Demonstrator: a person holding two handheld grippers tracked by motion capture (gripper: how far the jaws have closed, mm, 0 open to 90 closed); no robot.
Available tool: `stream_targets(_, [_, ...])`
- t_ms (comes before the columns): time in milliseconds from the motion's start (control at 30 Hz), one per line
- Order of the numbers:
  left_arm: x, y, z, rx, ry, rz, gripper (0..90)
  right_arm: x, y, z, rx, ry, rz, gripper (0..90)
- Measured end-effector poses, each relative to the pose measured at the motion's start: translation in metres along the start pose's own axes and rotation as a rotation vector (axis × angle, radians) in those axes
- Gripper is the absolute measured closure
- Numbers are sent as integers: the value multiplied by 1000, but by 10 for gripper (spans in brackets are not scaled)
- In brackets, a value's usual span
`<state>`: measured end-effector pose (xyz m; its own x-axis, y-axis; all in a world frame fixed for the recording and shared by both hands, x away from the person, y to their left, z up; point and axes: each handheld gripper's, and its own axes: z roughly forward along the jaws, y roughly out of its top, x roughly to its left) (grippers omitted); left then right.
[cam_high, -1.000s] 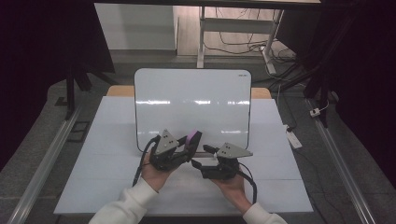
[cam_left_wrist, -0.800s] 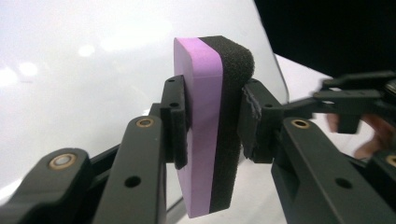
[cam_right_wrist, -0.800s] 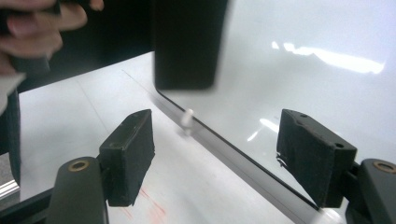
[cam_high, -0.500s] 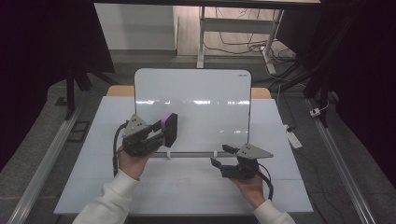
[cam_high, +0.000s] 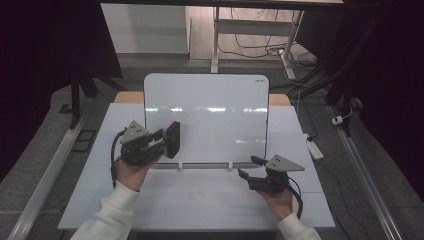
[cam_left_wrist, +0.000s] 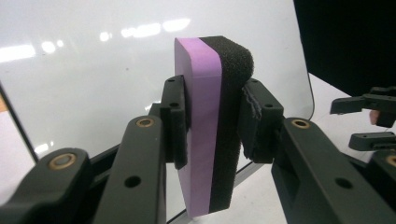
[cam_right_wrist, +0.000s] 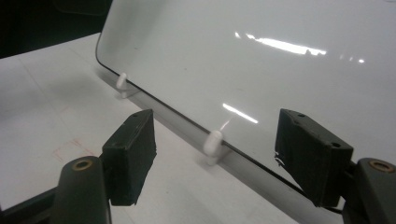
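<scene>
Both hands have drawn apart: left hand-held gripper (cam_high: 159, 141) pinching the purple-and-black foam eraser (cam_high: 171, 139) at the upright glossy whiteboard's (cam_high: 220, 115) left edge, ready to wipe; right hand-held gripper (cam_high: 250, 169), spread and empty, nearer.

Around the work: table, power strip, cables.
We see a white power strip (cam_high: 315, 148) off the white table's (cam_high: 200, 205) edge, right of the right claw (cam_high: 248, 167), and loose cables (cam_high: 250, 47) on the floor far beyond it.
</scene>
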<state>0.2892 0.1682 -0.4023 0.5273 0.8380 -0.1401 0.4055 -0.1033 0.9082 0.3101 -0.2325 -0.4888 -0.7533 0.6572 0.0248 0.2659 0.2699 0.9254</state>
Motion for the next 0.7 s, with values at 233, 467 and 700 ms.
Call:
stream_targets(233, [9,-1,-3,8,14,-14,647,-9,-5,-9,-1,-26,14,284])
stream_targets(467, [15,-1,-5,20,28,-25,648,-14,-9,-16,1,-49,20,285])
stream_targets(700, [19,-6,-1,79,42,-32,647,-17,-11,-20,3,-60,22,284])
